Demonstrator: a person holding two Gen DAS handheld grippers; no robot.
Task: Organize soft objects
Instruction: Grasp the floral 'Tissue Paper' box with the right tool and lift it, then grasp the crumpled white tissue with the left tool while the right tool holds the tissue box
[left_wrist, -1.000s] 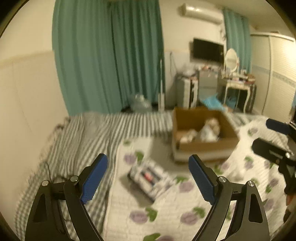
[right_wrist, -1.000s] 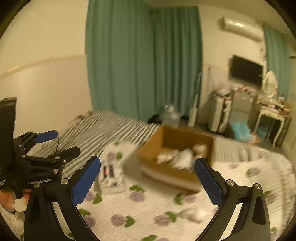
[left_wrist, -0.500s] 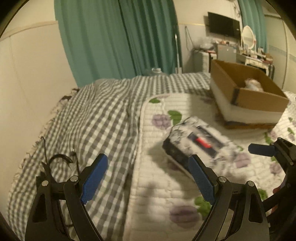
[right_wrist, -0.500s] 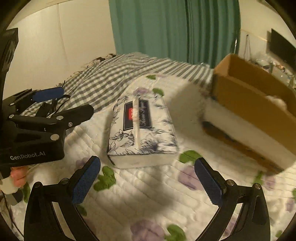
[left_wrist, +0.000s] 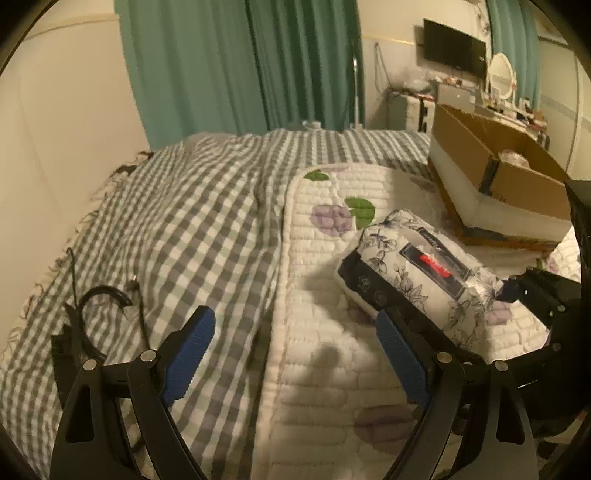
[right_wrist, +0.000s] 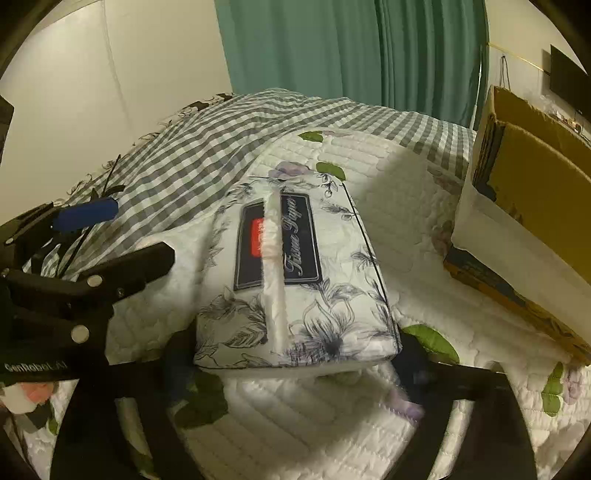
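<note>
We see a bed covered by a grey checked blanket, with a white quilt printed with purple flowers and green leaves laid over its right part. A soft pack of tissue paper, white with dark floral print and a navy label, lies on the quilt.

In the right wrist view, our right tool has one finger on each side of the pack's near end, close against its corners. The fingers are blurred, so we cannot tell whether they press on the pack or only bracket it.

In the left wrist view, our left tool is spread wide and holds nothing. It hovers over the seam where quilt meets blanket. The tissue pack lies ahead and to the right of it, outside its fingers, just beyond the right fingertip.

An open cardboard box rests on the quilt, beyond and to the right of the pack, near it. Green curtains hang behind the bed.
</note>
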